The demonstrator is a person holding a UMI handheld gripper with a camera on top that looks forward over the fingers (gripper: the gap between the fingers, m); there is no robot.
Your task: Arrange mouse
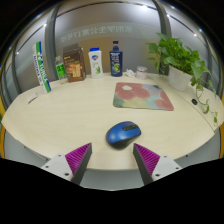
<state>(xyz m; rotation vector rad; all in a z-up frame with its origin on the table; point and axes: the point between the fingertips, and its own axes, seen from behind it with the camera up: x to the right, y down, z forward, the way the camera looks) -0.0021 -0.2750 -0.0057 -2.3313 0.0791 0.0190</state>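
Upper left of frame: green tube (pixel 41 66), brown box (pixel 73 60), white bottle (pixel 95 62), blue bottle (pixel 116 60). Upper right: potted plant (pixel 180 58). All on pale table (pixel 60 115).

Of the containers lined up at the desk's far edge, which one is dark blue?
The dark blue bottle, rightmost in the row, beside the white bottle. The others are green, brown or white. The tongs are open.

a blue mouse (pixel 124 132) sits on the pale table (pixel 60 115), just ahead of the gripper (pixel 113 158), whose fingers stand apart and empty. a patterned mouse pad (pixel 142 96) lies farther off; bottles (pixel 116 60) and a plant (pixel 180 55) line the far edge.
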